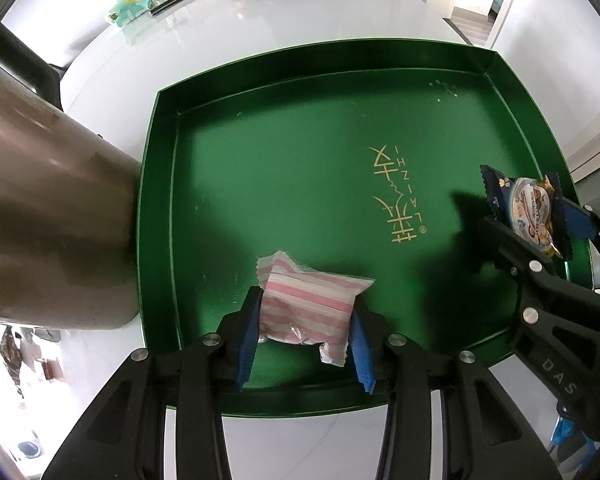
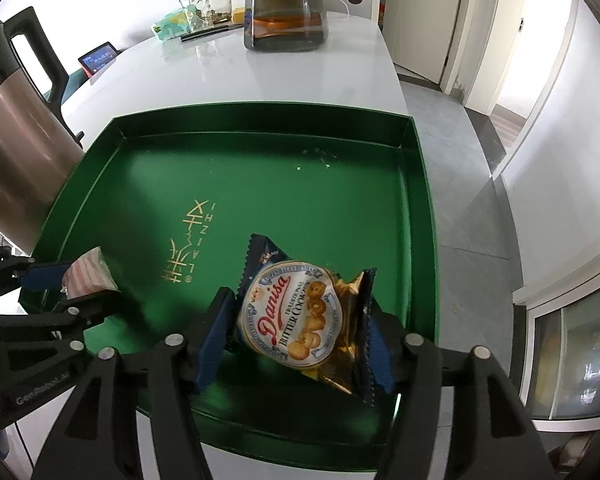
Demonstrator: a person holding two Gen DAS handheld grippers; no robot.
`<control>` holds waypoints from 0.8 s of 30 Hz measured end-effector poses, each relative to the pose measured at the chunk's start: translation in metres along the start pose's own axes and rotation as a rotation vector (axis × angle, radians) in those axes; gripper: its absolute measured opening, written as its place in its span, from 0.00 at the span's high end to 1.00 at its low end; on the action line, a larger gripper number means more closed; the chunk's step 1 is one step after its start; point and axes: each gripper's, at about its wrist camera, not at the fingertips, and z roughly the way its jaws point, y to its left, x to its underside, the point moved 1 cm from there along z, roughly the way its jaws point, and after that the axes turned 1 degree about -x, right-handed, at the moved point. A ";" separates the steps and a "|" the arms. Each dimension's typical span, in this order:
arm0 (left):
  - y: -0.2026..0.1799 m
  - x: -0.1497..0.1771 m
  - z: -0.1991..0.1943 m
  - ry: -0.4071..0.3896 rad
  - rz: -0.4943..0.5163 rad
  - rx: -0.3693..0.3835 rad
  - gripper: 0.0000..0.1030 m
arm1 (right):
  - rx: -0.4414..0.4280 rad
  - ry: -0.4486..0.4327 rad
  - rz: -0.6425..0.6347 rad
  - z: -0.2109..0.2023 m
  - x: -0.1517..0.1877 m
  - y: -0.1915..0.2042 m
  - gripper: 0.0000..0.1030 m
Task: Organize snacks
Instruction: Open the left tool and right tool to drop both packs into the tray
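Observation:
A green tray [image 1: 300, 160] with gold lettering lies on a white table. Over its near edge my left gripper [image 1: 306, 300] is shut on a pink-and-white striped snack packet [image 1: 312, 300], blue pads pressed to both its sides. Seen from the right wrist, this gripper [image 2: 72, 280] and the striped packet [image 2: 90, 276] sit at the tray's left. My right gripper [image 2: 300, 304] stands open around a Danisa butter cookie packet [image 2: 296, 316], which tilts loosely between the pads above the tray's near right part. In the left wrist view, the right gripper [image 1: 536, 216] and the cookie packet [image 1: 532, 212] are at the tray's right edge.
A brown metal kettle [image 1: 40, 220] with a black handle stands against the tray's left side. At the table's far end are a glass pitcher [image 2: 286, 4] of amber liquid, glass jars and a small screen [image 2: 100, 58]. The table edge and the floor lie just right of the tray.

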 end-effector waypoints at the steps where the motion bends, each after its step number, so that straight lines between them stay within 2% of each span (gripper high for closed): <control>1: 0.000 0.000 0.000 -0.001 0.000 0.000 0.65 | -0.001 0.001 -0.001 0.000 0.000 0.001 0.48; 5: 0.001 0.000 -0.005 -0.006 -0.004 0.005 0.64 | -0.002 0.002 -0.002 -0.001 0.001 0.002 0.45; 9: 0.006 -0.001 -0.013 -0.036 -0.013 -0.002 0.58 | -0.003 -0.002 0.002 -0.005 0.001 0.003 0.43; 16: 0.012 0.002 -0.029 -0.067 -0.016 0.014 0.54 | 0.002 -0.011 0.014 -0.015 0.001 0.005 0.34; 22: 0.021 0.007 -0.043 -0.096 -0.023 0.033 0.53 | 0.005 -0.024 0.026 -0.028 0.001 0.007 0.22; 24: 0.023 0.010 -0.048 -0.104 -0.024 0.040 0.51 | 0.010 -0.030 0.037 -0.033 0.002 0.007 0.14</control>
